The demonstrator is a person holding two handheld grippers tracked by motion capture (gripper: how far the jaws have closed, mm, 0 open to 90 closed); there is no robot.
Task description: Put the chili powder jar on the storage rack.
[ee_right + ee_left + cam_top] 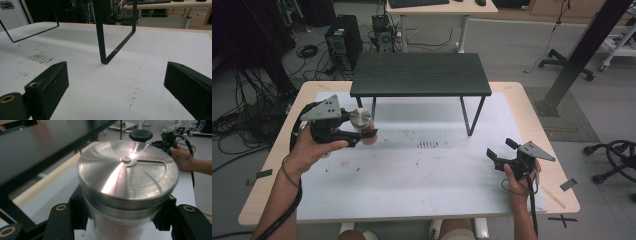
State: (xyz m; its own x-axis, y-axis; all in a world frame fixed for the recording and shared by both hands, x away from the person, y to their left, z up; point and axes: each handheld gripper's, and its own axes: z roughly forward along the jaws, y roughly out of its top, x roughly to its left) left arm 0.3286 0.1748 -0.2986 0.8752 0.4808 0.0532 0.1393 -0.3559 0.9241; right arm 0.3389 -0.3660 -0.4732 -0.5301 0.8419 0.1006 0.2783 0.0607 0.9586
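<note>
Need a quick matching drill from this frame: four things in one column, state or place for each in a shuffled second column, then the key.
1. left tongs
2. right tongs
3. metal canister
4. black shelf

A. stands on the white mat
B. open, nothing between them
C. lifted off the table, lid on
D. shut on a metal body

Pairs: 1-D, 2-B, 3-C, 4-A

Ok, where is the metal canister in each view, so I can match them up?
High view: the metal canister sits left of centre, clamped in the left gripper, in front of the black shelf.
Left gripper view: canister at centre, between the jaws.
Right gripper view: not in it; open jaws over the white mat.
Shared landmark: the black shelf's leg.
</note>
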